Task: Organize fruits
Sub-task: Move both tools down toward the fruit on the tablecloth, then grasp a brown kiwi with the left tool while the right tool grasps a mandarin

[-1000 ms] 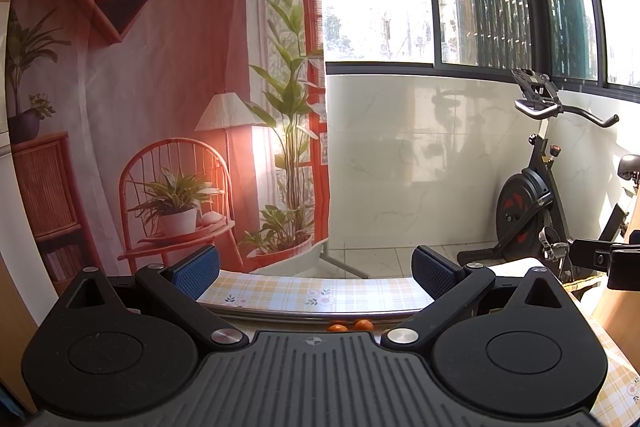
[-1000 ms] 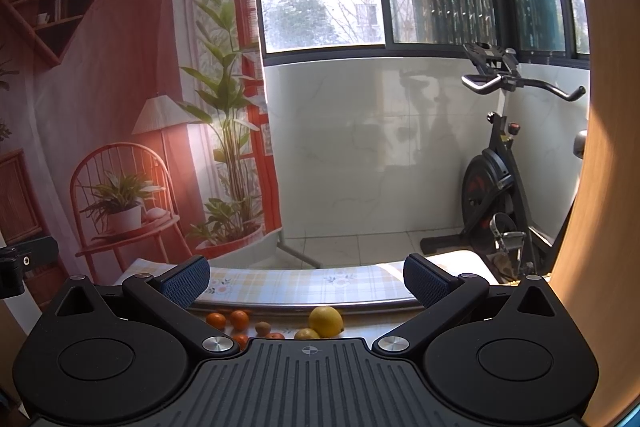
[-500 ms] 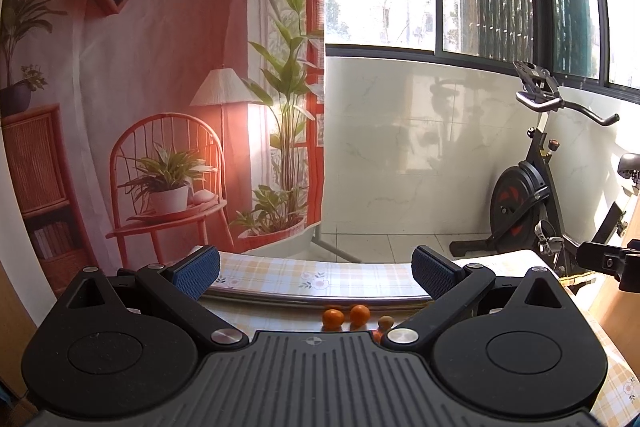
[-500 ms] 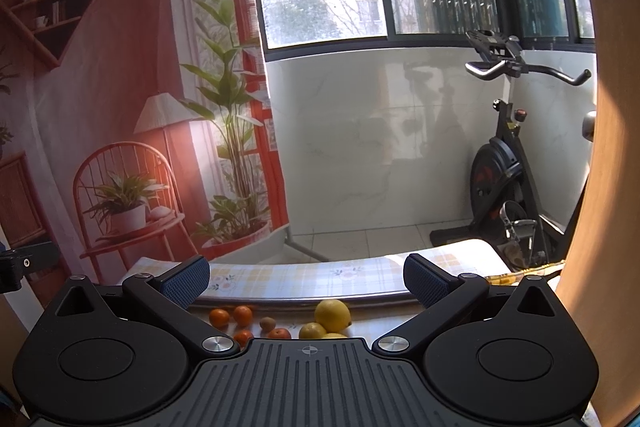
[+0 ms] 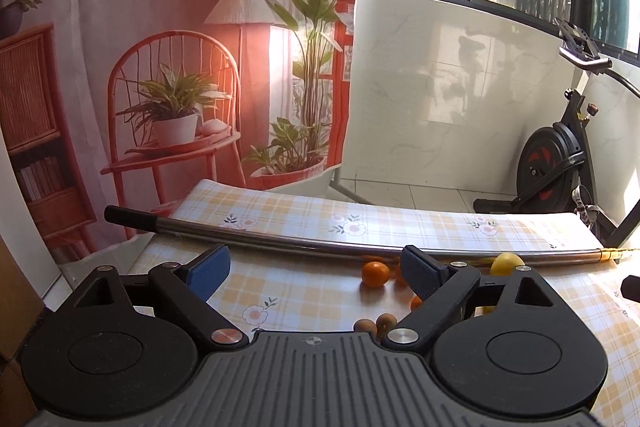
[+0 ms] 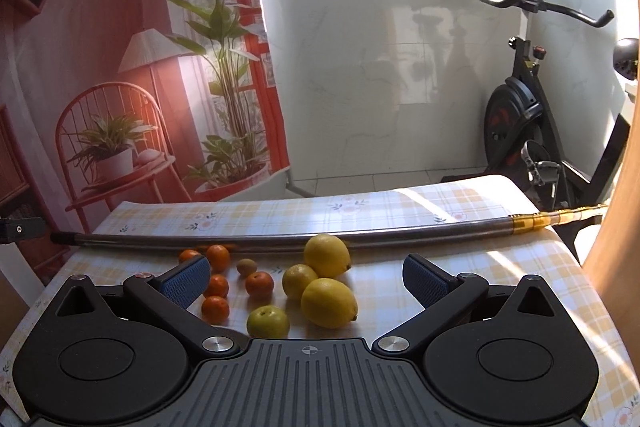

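Loose fruit lies on a yellow checked tablecloth (image 6: 500, 267). In the right wrist view there are three lemons, the nearest one (image 6: 329, 302) largest, a green-yellow apple (image 6: 267, 321), several small oranges (image 6: 259, 284) and a small brown fruit (image 6: 246, 266). My right gripper (image 6: 306, 277) is open above them, holding nothing. In the left wrist view I see an orange (image 5: 375, 273), two small brown fruits (image 5: 365, 327) and a lemon (image 5: 507, 263) partly hidden by a finger. My left gripper (image 5: 315, 273) is open and empty, left of the fruit.
A long metal pole (image 6: 280, 239) with a black grip at its left end lies across the table behind the fruit, also in the left wrist view as the pole (image 5: 320, 245). An exercise bike (image 6: 528, 131) stands at the right. A printed backdrop (image 5: 160, 67) hangs at the left.
Both views have tilted down towards the table. The pole, the tablecloth and much more of the fruit have come into sight. Both grippers stay open.
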A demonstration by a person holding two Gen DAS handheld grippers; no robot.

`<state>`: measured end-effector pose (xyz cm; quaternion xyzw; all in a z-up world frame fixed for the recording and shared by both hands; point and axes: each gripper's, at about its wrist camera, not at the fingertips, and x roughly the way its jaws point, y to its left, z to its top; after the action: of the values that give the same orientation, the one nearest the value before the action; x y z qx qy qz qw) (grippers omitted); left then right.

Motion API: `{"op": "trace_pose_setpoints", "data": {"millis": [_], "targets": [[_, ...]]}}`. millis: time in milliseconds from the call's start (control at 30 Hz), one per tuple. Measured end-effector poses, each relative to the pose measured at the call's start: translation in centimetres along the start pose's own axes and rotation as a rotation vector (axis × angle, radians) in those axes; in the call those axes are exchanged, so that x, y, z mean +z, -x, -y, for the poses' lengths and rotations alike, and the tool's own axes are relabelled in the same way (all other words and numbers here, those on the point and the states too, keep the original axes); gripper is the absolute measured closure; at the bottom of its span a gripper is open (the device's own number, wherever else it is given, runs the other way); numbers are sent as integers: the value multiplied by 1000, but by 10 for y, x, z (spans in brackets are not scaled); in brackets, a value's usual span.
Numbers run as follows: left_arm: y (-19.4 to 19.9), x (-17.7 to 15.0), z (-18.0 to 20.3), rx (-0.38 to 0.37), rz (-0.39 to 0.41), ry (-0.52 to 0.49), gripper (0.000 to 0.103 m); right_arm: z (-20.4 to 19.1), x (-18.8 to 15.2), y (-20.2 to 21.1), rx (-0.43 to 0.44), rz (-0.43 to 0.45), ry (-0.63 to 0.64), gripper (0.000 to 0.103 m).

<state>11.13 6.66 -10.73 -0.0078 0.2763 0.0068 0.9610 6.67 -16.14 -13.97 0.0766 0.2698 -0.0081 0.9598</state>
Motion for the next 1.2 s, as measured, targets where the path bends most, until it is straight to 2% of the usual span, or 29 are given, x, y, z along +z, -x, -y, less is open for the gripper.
{"op": "trace_pose_setpoints", "data": {"millis": [100,267,333,433,633,800,900,1100,1167,1200], "targets": [[-27,-8,-5,-63,-47,15,18,-5,-8,-16,-10,-35,27,5],[-70,-32,-1,-100,-120,-36,30,-6,-18,-33,-4,-74,26,8],[-90,-46,2,-117,-187,-56,42,-4,-20,-37,3,-89,12,10],[-113,-58,-1,-147,-238,-58,53,4,-21,-43,16,-108,-37,12],[-144,-65,-3,-217,-285,-2,54,20,-23,-53,0,-141,-90,15],[-160,-73,0,-219,-333,13,62,24,-26,-59,-4,-156,-102,16],[-167,-73,-1,-235,-339,39,63,24,-26,-62,-6,-162,-99,16],[-173,-72,6,-246,-340,25,63,25,-27,-67,-6,-173,-100,16],[-175,-73,7,-255,-342,21,68,26,-27,-67,-8,-175,-102,16],[-176,-73,8,-256,-343,18,76,26,-27,-68,-9,-176,-102,16]]}}
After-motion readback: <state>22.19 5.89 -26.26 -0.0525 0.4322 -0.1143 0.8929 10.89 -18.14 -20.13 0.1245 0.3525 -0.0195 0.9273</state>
